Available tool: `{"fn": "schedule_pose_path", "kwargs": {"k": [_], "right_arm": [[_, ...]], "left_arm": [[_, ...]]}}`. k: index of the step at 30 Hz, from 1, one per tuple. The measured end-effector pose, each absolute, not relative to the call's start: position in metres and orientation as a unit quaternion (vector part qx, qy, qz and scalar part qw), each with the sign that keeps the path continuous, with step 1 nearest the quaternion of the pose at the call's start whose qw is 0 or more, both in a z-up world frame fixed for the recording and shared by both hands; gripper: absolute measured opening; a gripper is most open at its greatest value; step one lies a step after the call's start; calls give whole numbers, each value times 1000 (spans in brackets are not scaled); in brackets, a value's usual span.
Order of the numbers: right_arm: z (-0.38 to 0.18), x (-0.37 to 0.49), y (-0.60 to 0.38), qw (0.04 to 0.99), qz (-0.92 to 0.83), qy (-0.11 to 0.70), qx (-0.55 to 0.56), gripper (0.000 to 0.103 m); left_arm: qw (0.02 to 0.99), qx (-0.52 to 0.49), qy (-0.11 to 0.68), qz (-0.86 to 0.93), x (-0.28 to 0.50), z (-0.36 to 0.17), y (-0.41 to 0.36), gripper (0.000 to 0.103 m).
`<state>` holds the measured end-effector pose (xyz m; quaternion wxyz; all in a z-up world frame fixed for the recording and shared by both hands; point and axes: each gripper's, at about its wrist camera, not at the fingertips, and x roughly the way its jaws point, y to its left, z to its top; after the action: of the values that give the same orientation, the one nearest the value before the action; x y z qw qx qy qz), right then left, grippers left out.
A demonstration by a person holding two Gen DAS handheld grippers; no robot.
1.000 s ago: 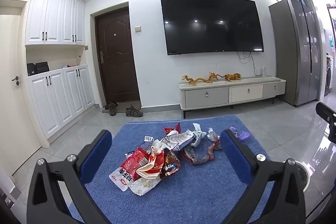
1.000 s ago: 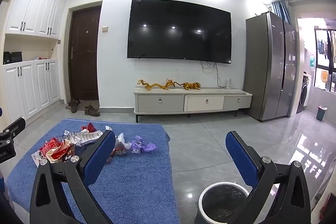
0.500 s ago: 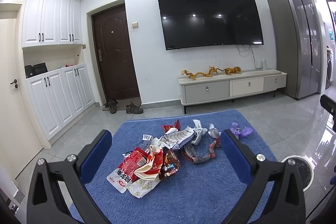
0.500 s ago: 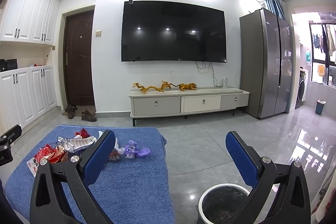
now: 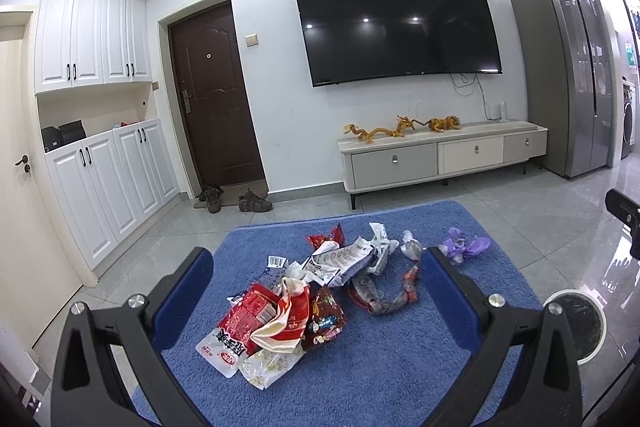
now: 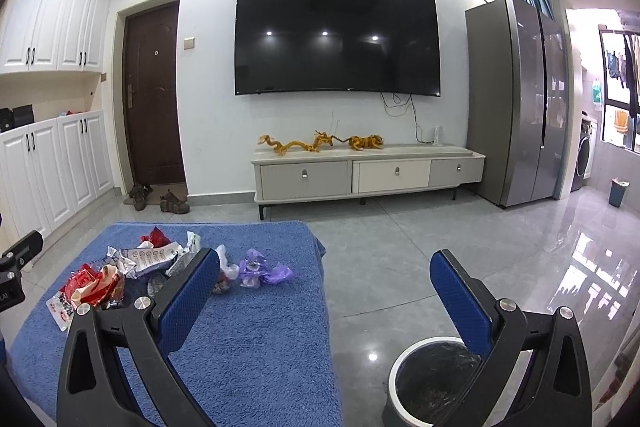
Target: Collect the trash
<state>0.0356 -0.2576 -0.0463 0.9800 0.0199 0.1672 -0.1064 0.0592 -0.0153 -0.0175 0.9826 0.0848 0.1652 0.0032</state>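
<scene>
On the blue mat (image 5: pixel 360 379) | wrapper pile (image 5: pixel 304 299) runs near-left to far-right | both tongs (left (image 5: pixel 316 291), right (image 6: pixel 324 301)) gape wide, empty

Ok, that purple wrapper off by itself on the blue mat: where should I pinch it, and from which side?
Probably the crumpled knot in the middle of the purple wrapper, where the film bunches highest. It lies flat on the mat, apart from the pile, so come straight down from above with the open right gripper, the nearer one, its jaws straddling the narrow waist.
</scene>
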Motion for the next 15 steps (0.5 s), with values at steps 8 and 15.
{"fn": "schedule_pose_path", "kwargs": {"k": [8,15], "right_arm": [[-44,47,-263,978,-112,174,19,103],[-44,55,-263,977,-114,178,15,103]], "left_arm": [[984,77,158,1,72,-14,-14,103],[985,70,155,1,81,-14,-10,103]]}}
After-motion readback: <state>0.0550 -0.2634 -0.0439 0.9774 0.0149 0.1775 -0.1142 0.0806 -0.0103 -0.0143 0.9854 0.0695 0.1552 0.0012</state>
